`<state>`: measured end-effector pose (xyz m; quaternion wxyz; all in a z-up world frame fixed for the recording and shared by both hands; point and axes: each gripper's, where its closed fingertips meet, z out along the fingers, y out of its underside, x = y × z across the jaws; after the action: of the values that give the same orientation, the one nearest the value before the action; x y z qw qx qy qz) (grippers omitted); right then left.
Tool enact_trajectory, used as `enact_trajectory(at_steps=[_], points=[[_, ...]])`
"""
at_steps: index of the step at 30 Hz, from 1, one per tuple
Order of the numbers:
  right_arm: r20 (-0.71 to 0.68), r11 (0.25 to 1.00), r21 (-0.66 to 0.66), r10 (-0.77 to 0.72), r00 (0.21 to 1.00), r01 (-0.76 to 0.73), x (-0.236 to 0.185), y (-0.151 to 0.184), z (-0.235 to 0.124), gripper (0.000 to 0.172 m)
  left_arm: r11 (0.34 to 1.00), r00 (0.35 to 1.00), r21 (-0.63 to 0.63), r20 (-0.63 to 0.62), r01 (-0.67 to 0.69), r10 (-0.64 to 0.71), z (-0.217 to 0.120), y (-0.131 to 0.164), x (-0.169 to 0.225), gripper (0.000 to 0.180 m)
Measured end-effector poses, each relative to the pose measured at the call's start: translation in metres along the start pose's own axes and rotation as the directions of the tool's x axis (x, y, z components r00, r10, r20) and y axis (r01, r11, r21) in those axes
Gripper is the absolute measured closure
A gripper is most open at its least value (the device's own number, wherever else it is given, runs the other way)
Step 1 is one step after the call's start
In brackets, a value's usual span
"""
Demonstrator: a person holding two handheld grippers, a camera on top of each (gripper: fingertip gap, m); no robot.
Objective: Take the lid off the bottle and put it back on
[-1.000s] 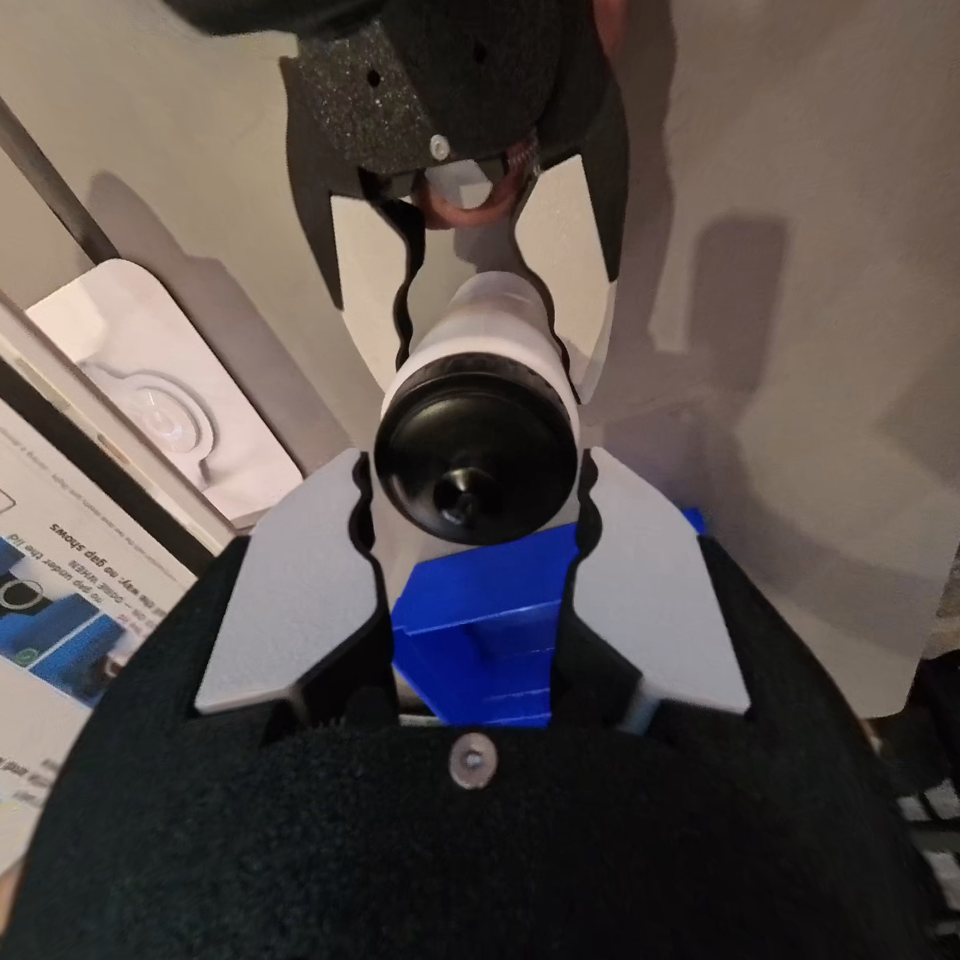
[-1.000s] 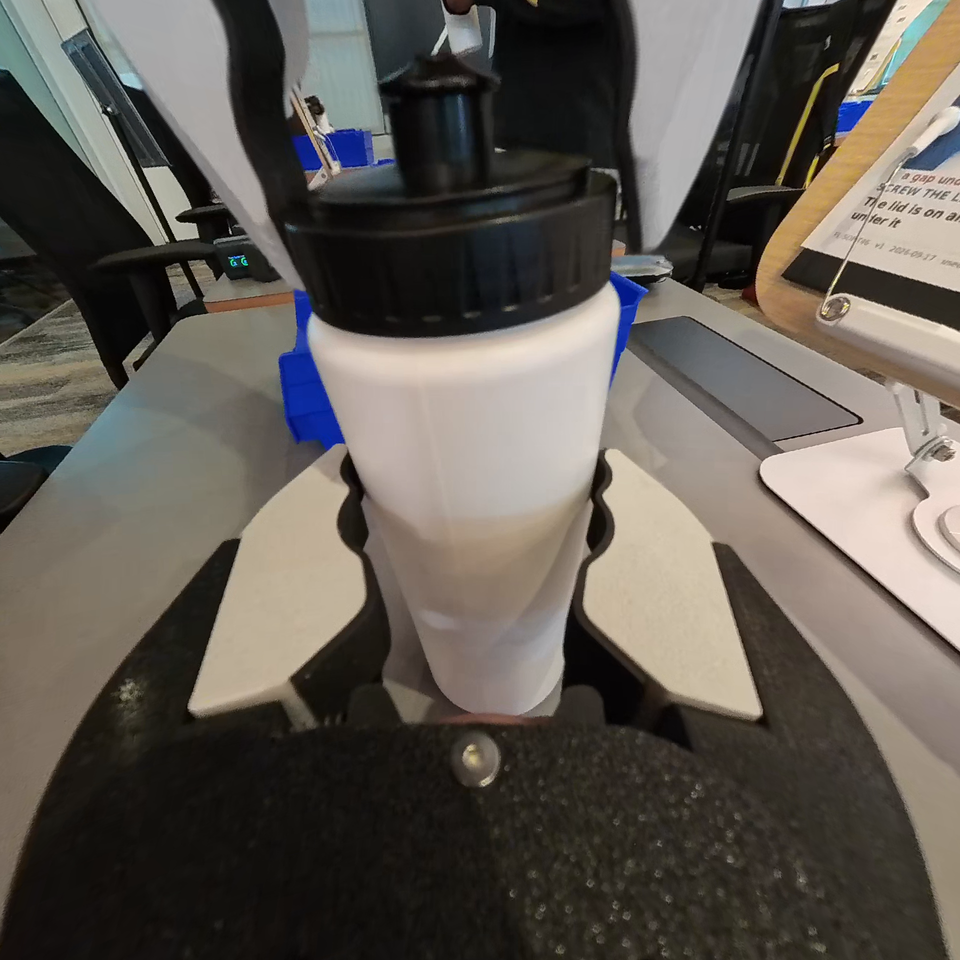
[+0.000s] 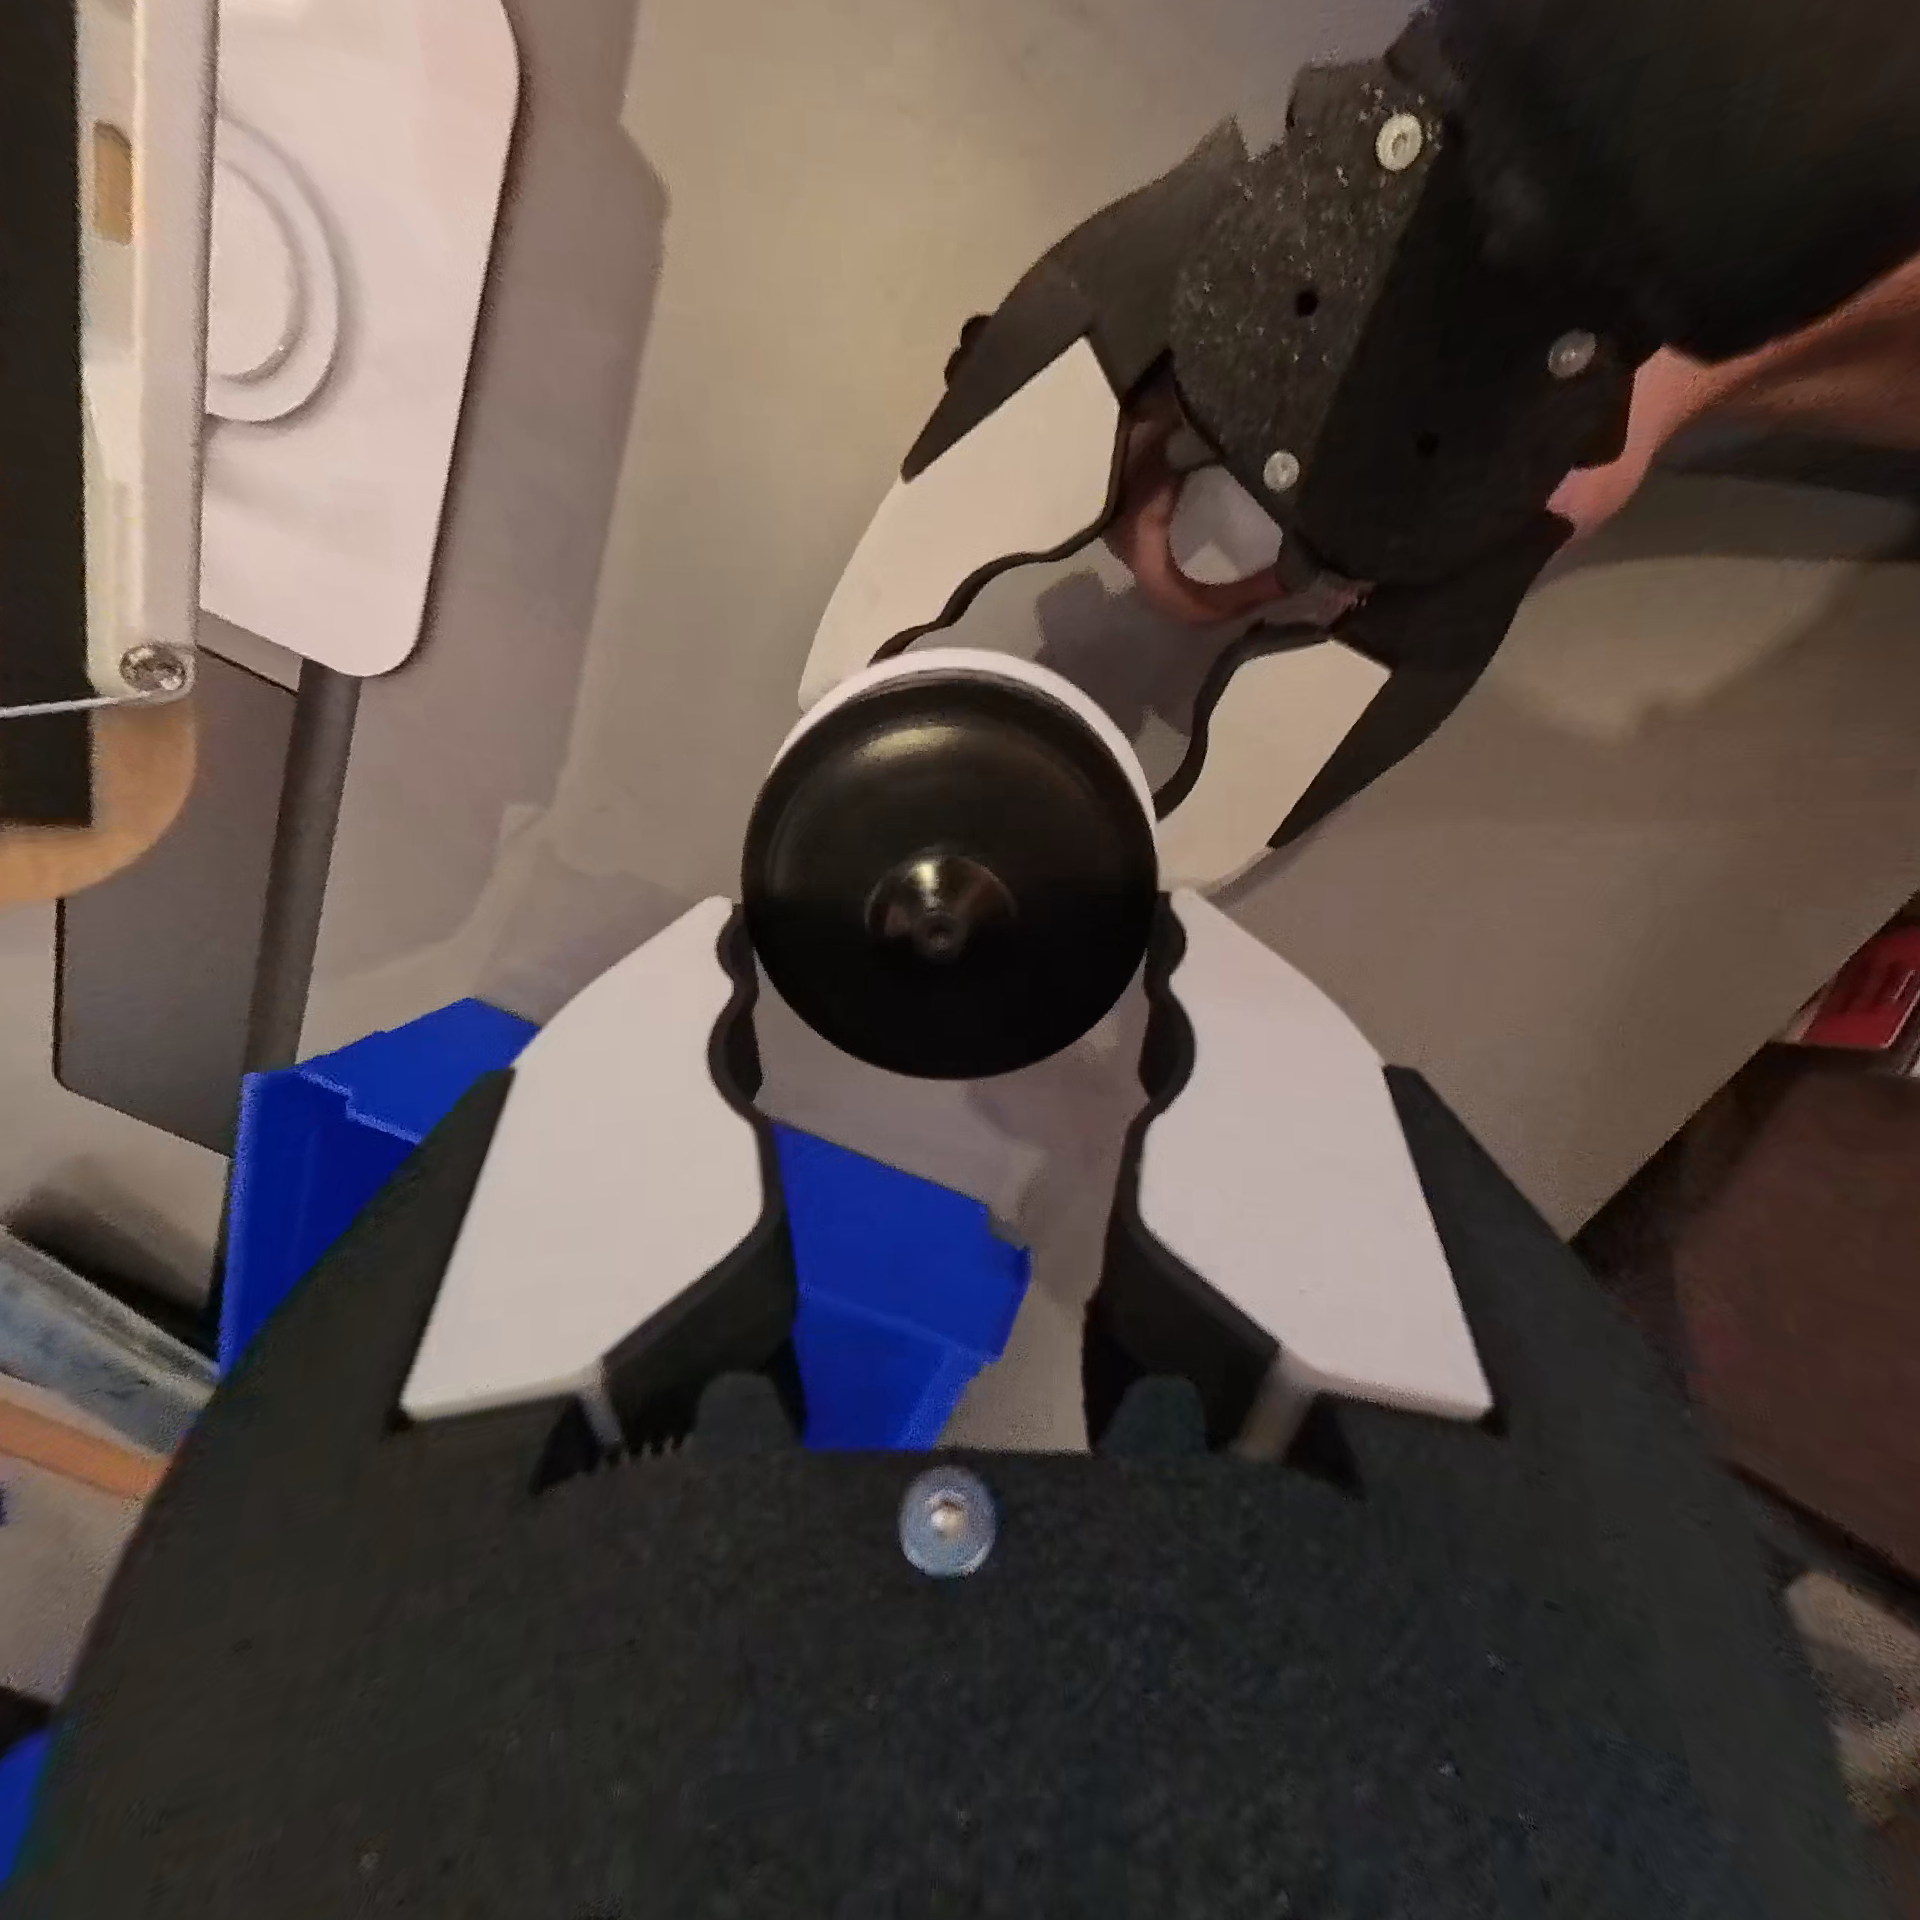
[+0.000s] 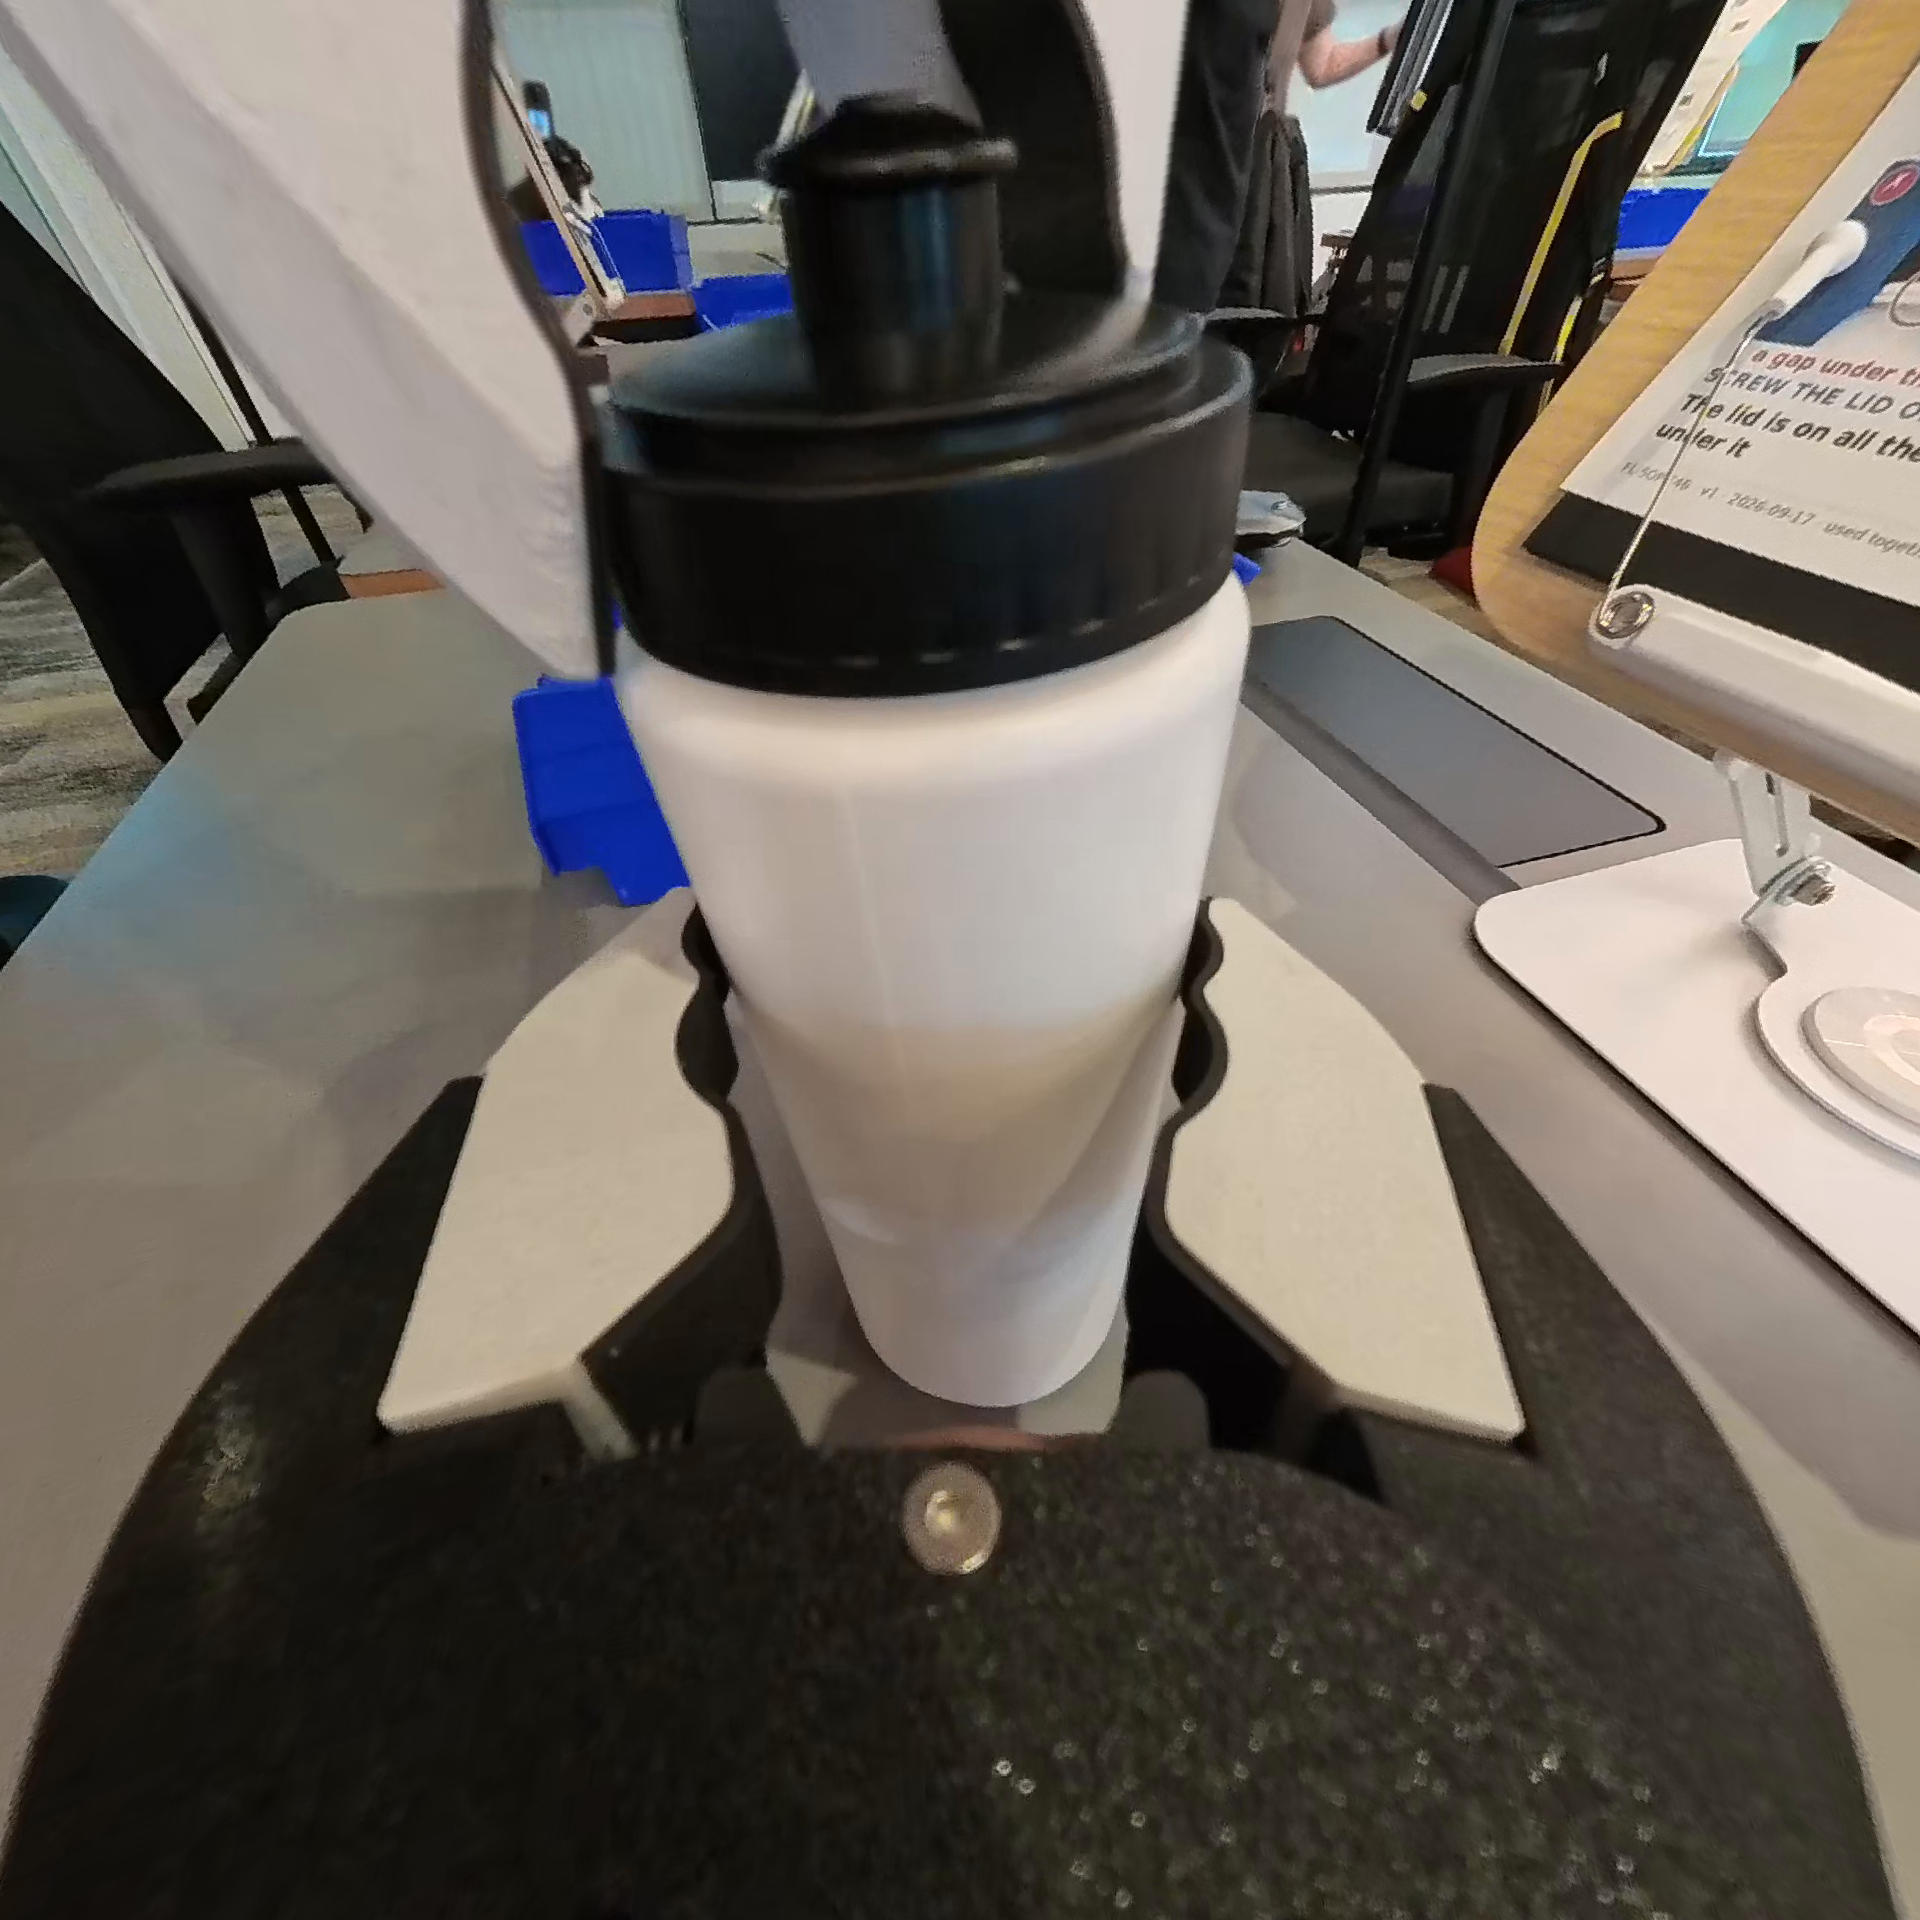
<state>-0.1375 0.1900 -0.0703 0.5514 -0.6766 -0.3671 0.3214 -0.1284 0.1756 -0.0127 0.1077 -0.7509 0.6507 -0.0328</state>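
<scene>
Probably light, stiff plastic: white bottle (image 4: 935,883) upright on grey table (image 4: 260,831), black ribbed lid (image 4: 925,551) on, likely best gripped at the ribbing. Right gripper (image 4: 951,997) clamped on lower body, pads pressing both sides. Left gripper (image 3: 951,966) over the top, fingers closed against lid rim. Smooth body, could slip. Blue bin (image 4: 592,790) just behind; white stand base (image 4: 1662,997) to one side; office chairs beyond.

Black speckled gripper (image 3: 940,997) bodies, white fingers (image 3: 623,1143) (wavy black pads), silver screws (image 3: 948,1525)
</scene>
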Motion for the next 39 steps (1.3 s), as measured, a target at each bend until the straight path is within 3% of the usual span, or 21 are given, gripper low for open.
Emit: enact_trajectory(at_steps=[6,18,27,31,33,35,37,38,39], points=[[0.004,1.000,0.008,-0.008,1.000,0.008,-0.002,0.000,0.002,0.088,0.964,0.967,-0.081,-0.048,-0.254,0.250,-0.001,0.006,-0.003,0.109],[0.006,0.999,0.031,0.017,1.000,-0.017,0.001,0.000,0.002,0.088,0.797,0.803,-0.103,-0.119,-0.596,0.585,0.000,0.005,-0.011,0.109],[0.006,0.999,0.033,0.028,1.000,-0.028,0.003,0.000,0.001,0.088,0.697,0.703,-0.097,-0.137,-0.710,0.698,0.001,0.002,-0.015,0.109],[0.009,0.999,0.034,0.028,1.000,-0.028,0.003,0.000,0.001,0.088,0.704,0.710,-0.093,-0.120,-0.704,0.694,0.001,0.003,-0.015,0.108],[0.015,0.999,0.037,0.025,1.000,-0.026,0.001,0.000,0.001,0.088,0.739,0.743,-0.078,-0.094,-0.669,0.662,0.000,0.003,-0.015,0.109],[0.016,0.999,0.038,0.031,0.999,-0.032,0.002,0.000,0.001,0.088,0.815,0.815,0.025,-0.015,-0.579,0.580,-0.012,-0.005,-0.014,0.109],[0.020,0.999,0.036,0.033,0.999,-0.034,0.002,0.000,0.000,0.088,0.876,0.916,0.282,0.027,-0.390,0.400,-0.040,-0.019,-0.005,0.096],[0.022,0.999,0.033,0.031,0.999,-0.032,0.002,0.000,0.000,0.088,0.853,0.955,0.447,0.002,-0.268,0.298,-0.059,-0.024,0.003,0.099],[0.025,0.999,0.031,0.028,0.999,-0.028,0.002,0.000,0.001,0.088,0.786,0.981,0.603,-0.028,-0.138,0.193,-0.079,-0.026,0.010,0.103]])
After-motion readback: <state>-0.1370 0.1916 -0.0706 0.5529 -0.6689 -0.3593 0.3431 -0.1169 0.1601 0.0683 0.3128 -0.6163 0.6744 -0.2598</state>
